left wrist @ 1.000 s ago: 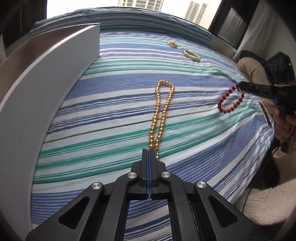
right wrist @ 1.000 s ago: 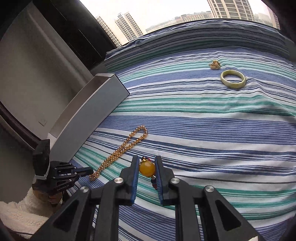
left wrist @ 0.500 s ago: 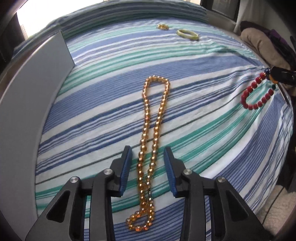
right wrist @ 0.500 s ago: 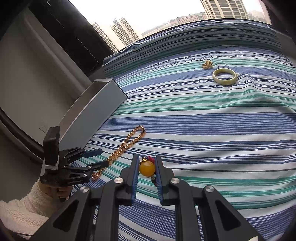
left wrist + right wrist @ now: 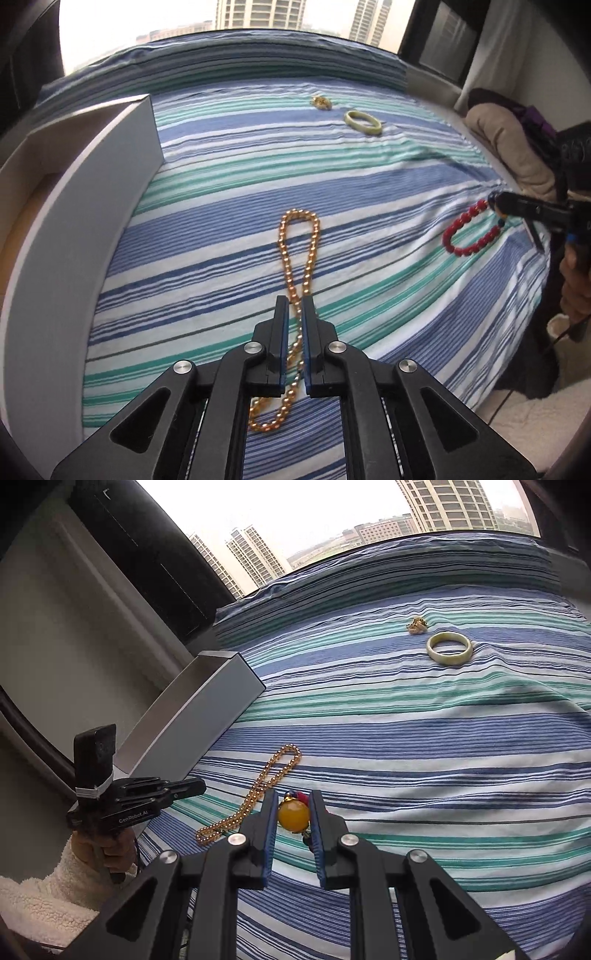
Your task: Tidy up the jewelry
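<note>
A gold bead necklace (image 5: 297, 258) lies stretched on the striped bedspread; it also shows in the right wrist view (image 5: 258, 794). My left gripper (image 5: 294, 306) has its jaws nearly closed around the necklace's two strands. My right gripper (image 5: 293, 805) is shut on the amber bead (image 5: 293, 814) of a red bead bracelet (image 5: 469, 230), which hangs from it just above the bed at the right. A pale green bangle (image 5: 362, 122) and a small gold piece (image 5: 322, 102) lie at the far side.
An open grey box (image 5: 92, 206) stands along the bed's left edge, also in the right wrist view (image 5: 199, 716). A beige cushion (image 5: 506, 144) sits at the far right. The bed drops off at the near and right edges.
My left gripper opened over the necklace, then moved along it and closed its jaws to a narrow gap around the strands. My right gripper kept hold of the bracelet.
</note>
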A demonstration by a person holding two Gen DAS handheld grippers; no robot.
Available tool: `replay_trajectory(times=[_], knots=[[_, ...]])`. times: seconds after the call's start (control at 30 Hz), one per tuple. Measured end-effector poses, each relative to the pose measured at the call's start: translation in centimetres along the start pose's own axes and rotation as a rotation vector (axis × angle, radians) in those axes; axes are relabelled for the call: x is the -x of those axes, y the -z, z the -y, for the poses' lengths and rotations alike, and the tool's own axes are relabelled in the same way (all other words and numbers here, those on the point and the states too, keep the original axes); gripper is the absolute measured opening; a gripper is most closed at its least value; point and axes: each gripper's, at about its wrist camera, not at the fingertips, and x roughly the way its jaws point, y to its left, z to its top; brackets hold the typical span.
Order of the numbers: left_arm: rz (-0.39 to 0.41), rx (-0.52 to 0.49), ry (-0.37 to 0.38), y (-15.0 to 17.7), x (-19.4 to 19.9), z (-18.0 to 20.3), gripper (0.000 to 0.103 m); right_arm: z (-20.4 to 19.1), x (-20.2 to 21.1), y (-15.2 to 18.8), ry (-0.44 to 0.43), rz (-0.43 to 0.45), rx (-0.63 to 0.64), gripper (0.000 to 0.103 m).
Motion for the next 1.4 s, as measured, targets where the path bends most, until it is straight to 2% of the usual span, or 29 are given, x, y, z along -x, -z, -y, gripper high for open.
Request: replay_trajectory(times=[0.03,0.13,0.23,0.3,0.4,0.43,0.53,0.6,0.67,0.8,0.97,1.17,1.4], knots=[[-0.017,-0.009,-0.002,0.6,-0.2,0.0,0.014,-0.1,-0.1,-0.1,0.000,0.000,0.002,0.017],[-0.060,-0.017,-0.008,2.9,0.1,-0.4,0.019,-0.6,-0.1,0.1,-0.005,0.001,0.005,0.017],[-0.090,-0.003,-0.024,5.4,0.6,-0.8,0.032,-1.0,0.1,0.7,-0.015,-0.001,0.005,0.017],[-0.107,-0.018,-0.030,6.5,0.3,-0.2,0.033,-1.0,0.1,1.0,-0.021,-0.006,0.001,0.017],[-0.095,-0.070,-0.056,7.1,-0.5,0.9,0.032,-1.0,-0.3,1.5,-0.022,-0.016,-0.008,0.017],[-0.126,-0.075,-0.037,7.1,-1.2,1.2,0.022,-1.0,-0.3,1.5,-0.022,-0.016,-0.008,0.017],[-0.121,-0.131,-0.040,6.6,-1.5,2.5,0.005,-1.1,-0.7,1.8,-0.022,-0.021,-0.018,0.017],[-0.137,-0.089,-0.019,6.1,-1.5,2.5,0.004,-1.3,-0.6,1.8,-0.024,-0.015,-0.014,0.017],[-0.122,-0.008,0.043,5.6,-0.5,1.5,0.004,-1.3,-0.3,1.7,-0.024,-0.005,-0.014,0.017],[-0.035,0.142,0.181,3.9,3.3,-0.4,0.004,-1.0,0.6,1.5,-0.025,0.015,-0.022,0.017],[0.099,0.231,0.242,1.1,8.6,-2.3,0.004,-0.9,1.4,1.3,-0.025,0.026,-0.021,0.017],[0.243,0.299,0.226,-1.9,14.7,-4.5,0.004,-2.0,2.1,-0.1,-0.057,0.038,-0.005,0.017],[0.371,0.336,0.146,-4.0,22.7,-8.4,0.004,-7.4,2.1,-5.0,-0.115,0.039,0.137,0.017]])
